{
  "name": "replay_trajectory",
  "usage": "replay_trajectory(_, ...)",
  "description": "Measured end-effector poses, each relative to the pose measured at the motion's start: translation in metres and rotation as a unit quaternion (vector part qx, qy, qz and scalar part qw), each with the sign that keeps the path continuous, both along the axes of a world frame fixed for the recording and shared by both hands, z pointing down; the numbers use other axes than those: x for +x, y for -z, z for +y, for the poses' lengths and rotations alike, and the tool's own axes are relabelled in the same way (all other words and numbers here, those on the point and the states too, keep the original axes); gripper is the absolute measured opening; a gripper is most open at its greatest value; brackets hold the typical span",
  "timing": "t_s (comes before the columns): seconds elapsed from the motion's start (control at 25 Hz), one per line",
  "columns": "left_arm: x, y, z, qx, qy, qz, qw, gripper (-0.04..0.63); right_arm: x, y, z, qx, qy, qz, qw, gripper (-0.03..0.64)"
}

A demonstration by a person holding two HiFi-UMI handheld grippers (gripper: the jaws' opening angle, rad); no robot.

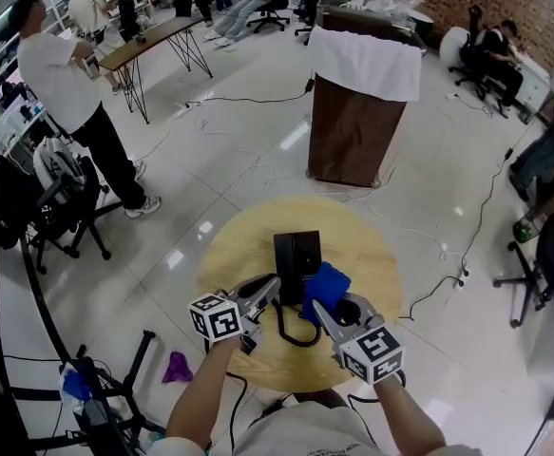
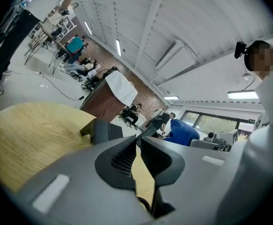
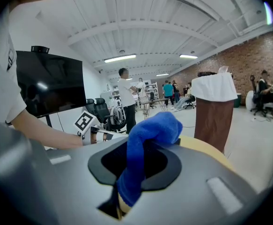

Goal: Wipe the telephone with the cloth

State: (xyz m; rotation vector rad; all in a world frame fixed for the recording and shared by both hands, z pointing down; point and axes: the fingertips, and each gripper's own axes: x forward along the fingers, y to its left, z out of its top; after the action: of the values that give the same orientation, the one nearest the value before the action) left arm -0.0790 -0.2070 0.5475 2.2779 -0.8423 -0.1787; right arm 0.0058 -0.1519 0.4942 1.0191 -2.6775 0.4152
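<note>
A black telephone [image 1: 296,252] stands on a round wooden table [image 1: 229,245]; its base [image 2: 101,131] also shows in the left gripper view. My left gripper [image 1: 272,291] [image 2: 138,142] has its jaws nearly together on the dark handset [image 1: 289,294] at the phone's near end. The coiled cord [image 1: 291,331] [image 2: 144,202] hangs below it. A blue cloth [image 1: 326,285] [image 3: 148,139] is bunched between the jaws of my right gripper [image 1: 322,310] [image 3: 143,146], just right of the phone.
A brown lectern draped in white [image 1: 362,112] stands beyond the table. A person [image 1: 67,93] stands at the far left near office chairs [image 1: 63,207]. Cables cross the floor, and a purple rag [image 1: 177,367] lies beside a black stand [image 1: 115,388].
</note>
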Motion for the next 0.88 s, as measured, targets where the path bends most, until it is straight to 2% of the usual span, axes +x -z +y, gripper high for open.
replay_trajectory(0.24, 0.013, 0.048, 0.04, 0.057, -0.008, 0.0, 0.9984, 0.0, 0.0, 0.015, 0.031, 0.024, -0.015, -0.001, 1.0, 0.062)
replay_trajectory(0.48, 0.019, 0.082, 0.083, 0.109, -0.011, -0.032, 0.9934, 0.0, -0.001, 0.03, 0.061, 0.047, -0.025, -0.004, 0.999, 0.063)
replay_trajectory(0.88, 0.014, 0.111, 0.157, 0.15, 0.021, -0.063, 0.9865, 0.0, -0.016, 0.061, 0.117, 0.095, -0.02, -0.01, 0.995, 0.061)
